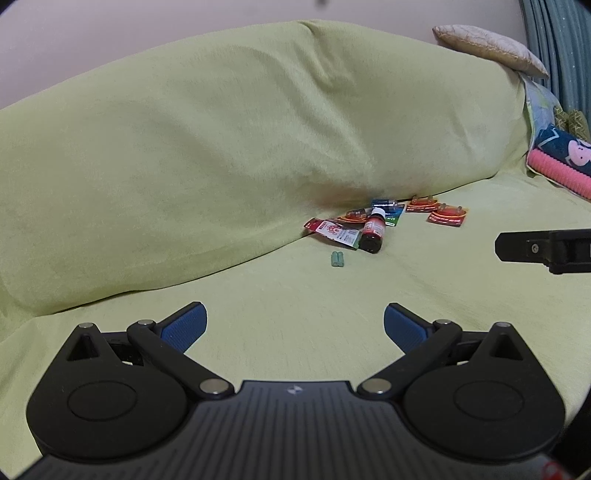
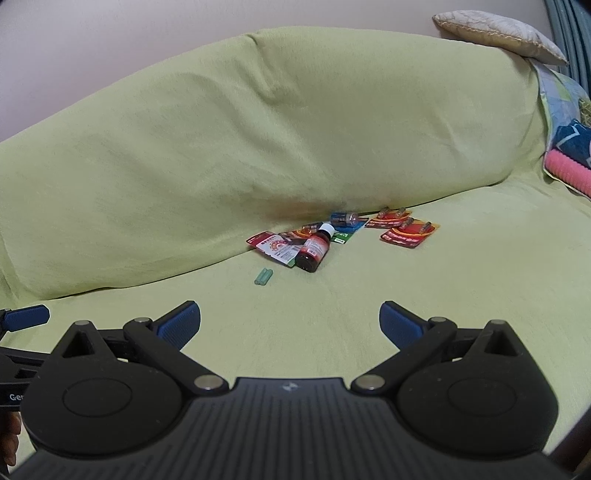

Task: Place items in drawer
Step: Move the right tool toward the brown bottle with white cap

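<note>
A small pile of items lies on the green sofa seat against the backrest. In it are a dark bottle [image 1: 372, 232] [image 2: 313, 249] with a white cap and red label, lying on its side, a red-and-white packet [image 1: 334, 231] [image 2: 275, 246], a blue battery pack [image 1: 386, 205] [image 2: 345, 219] and two red blister cards [image 1: 437, 212] [image 2: 404, 229]. A pair of green batteries [image 1: 337, 259] [image 2: 263, 276] lies apart in front. My left gripper [image 1: 295, 326] and right gripper [image 2: 290, 321] both hover open and empty, well short of the pile. No drawer shows.
The green sofa cover [image 1: 221, 147] [image 2: 221, 147] fills both views. A beige cushion [image 1: 491, 46] [image 2: 498, 33] sits on the backrest at the right. Folded blue and pink cloth [image 1: 561, 158] [image 2: 570, 162] lies at the far right. The other gripper's finger [image 1: 543, 249] [image 2: 24, 317] shows at each frame's edge.
</note>
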Demonstrator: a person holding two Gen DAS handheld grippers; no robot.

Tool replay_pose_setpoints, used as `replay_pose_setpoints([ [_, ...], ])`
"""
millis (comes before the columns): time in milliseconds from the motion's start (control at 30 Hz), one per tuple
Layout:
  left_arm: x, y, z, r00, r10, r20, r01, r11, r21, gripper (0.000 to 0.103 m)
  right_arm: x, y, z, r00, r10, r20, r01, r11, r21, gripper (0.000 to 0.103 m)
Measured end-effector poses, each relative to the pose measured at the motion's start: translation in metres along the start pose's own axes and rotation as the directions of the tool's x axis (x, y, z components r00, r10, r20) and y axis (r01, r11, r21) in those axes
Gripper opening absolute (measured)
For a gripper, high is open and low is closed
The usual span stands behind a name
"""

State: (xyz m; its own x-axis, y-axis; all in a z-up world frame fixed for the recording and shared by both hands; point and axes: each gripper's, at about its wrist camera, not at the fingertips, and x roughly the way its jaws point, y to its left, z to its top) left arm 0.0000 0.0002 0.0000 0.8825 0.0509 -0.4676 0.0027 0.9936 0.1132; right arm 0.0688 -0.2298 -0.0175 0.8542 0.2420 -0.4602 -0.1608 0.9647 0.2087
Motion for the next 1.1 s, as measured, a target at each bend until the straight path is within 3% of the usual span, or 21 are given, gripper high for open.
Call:
replay_pose_setpoints([
  [133,0.006,0.008,0.0,1.0,-0.03,0.008,0.03,1.0,-0.008,0.102,0.029,-0.008,0.005,0.998,-0.007,-0.058,0.008,1.0,0.021,0.103],
  [200,0.028,0.022,0.004,0.998,-0.043,-0.043,0.042,0.999,-0.026,0.102,0.043,-0.012,0.007,0.996,-0.01,-0.086,0.013,0.999,0.031,0.103],
  [267,0.074,0.011,0.02,0.992,-0.009,-0.126,0.012,1.0,0.022,0.102,0.062,-0.018,0.01,0.994,-0.01,-0.11,0.014,0.999,0.04,0.102],
  [333,0.089,-0.005,0.019,0.995,0.02,-0.101,-0.016,0.999,0.041,0.102,0.093,-0.027,0.011,0.994,-0.001,-0.113,0.007,0.999,0.045,0.102],
  [533,0.143,-0.003,0.029,0.997,-0.003,-0.073,0.004,1.0,0.024,0.102,0.16,-0.041,0.01,0.996,0.012,-0.086,-0.008,0.999,0.047,0.102],
  [1100,0.236,-0.019,0.024,0.996,0.024,-0.088,-0.021,0.999,0.028,0.102,0.279,-0.053,0.006,0.994,0.064,-0.087,-0.058,0.996,0.069,0.101],
])
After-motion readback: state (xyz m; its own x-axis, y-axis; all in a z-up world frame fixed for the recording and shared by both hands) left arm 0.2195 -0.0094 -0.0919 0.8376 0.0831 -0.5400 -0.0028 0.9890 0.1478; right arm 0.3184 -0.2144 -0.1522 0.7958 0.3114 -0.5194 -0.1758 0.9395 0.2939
